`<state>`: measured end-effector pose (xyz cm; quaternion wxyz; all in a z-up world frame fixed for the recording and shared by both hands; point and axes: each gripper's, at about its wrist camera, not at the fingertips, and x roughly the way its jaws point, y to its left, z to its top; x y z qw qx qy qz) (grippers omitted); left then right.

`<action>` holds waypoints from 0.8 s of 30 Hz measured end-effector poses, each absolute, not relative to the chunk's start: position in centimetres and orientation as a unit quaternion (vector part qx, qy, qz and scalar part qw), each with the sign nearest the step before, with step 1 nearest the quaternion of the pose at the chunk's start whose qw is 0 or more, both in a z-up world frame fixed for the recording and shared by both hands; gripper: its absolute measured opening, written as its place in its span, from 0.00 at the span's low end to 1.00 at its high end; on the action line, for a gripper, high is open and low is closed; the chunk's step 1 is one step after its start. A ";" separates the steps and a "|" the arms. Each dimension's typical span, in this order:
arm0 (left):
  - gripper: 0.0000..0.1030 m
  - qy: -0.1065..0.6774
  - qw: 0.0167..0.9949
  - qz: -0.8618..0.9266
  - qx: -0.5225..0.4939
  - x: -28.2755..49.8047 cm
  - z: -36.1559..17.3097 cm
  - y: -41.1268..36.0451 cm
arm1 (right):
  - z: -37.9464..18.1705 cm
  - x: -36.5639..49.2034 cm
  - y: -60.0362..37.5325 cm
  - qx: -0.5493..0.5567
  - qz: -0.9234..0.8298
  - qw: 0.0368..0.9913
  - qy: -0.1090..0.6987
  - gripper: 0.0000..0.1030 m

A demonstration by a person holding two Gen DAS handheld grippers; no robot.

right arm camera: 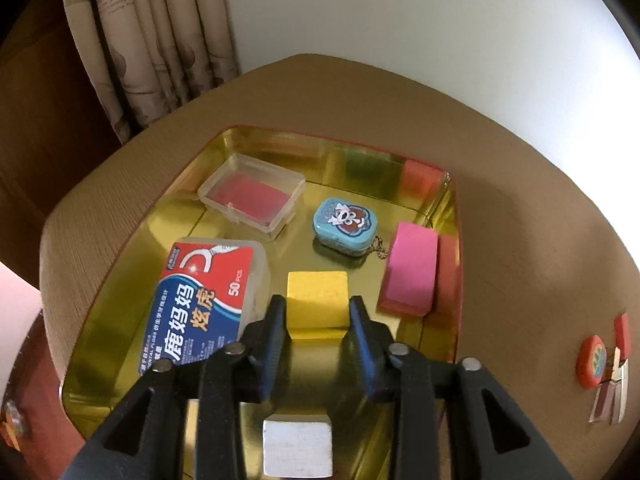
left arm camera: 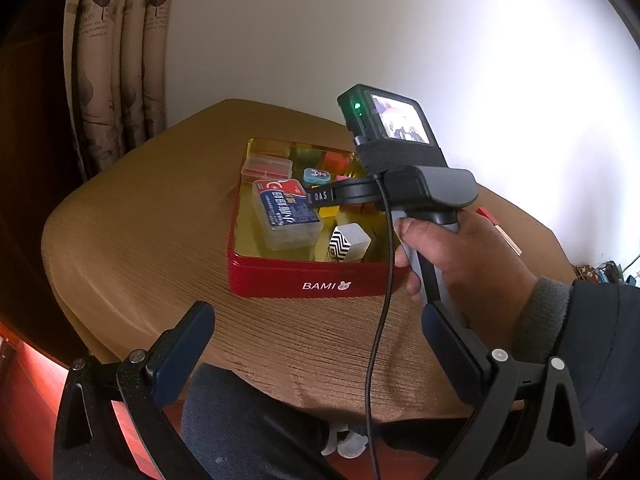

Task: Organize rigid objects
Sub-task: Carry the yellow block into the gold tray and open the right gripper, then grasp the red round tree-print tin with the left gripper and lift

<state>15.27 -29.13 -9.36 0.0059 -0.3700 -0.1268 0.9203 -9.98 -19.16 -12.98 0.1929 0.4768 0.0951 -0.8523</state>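
Observation:
A red tin with a gold inside stands on the round wooden table. My right gripper reaches down into it. A yellow cube rests on the tin floor between its fingertips, and the pads stand open just off its sides. Around it lie a floss pick box, a clear case, a small teal tin, a pink block and a white cube with a zigzag face. My left gripper hovers open and empty at the table's near edge.
An orange round piece and small red and clear items lie on the table right of the tin. A black cable hangs from the right gripper. A curtain hangs behind the table; a person's knee is below its edge.

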 end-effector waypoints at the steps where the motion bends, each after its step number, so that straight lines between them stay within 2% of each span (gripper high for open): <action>1: 0.99 -0.125 0.006 0.920 -0.370 15.3 -9.4 -29.1 | -12.8 -10.0 -19.0 0.474 -0.854 0.192 0.091 0.62; 2: 0.99 -0.124 0.006 0.921 -0.370 15.2 -9.4 -29.0 | -12.3 -9.8 -18.7 0.465 -0.860 0.193 0.082 0.68; 8: 0.99 -0.111 0.015 0.924 -0.366 15.5 -9.3 -28.4 | -8.1 -6.7 -14.7 0.398 -0.893 0.210 0.030 0.69; 12: 0.99 -0.092 0.027 0.930 -0.355 15.7 -9.0 -27.3 | -6.5 -2.9 -7.3 0.370 -0.914 0.165 -0.002 0.70; 19: 0.99 -0.025 0.072 0.929 -0.362 14.0 -10.2 -22.0 | -9.9 7.1 11.4 0.393 -0.916 0.004 -0.083 0.71; 24: 0.99 0.000 0.124 0.919 -0.375 8.9 -10.7 -14.9 | -12.7 13.2 18.8 0.407 -0.900 -0.061 -0.144 0.71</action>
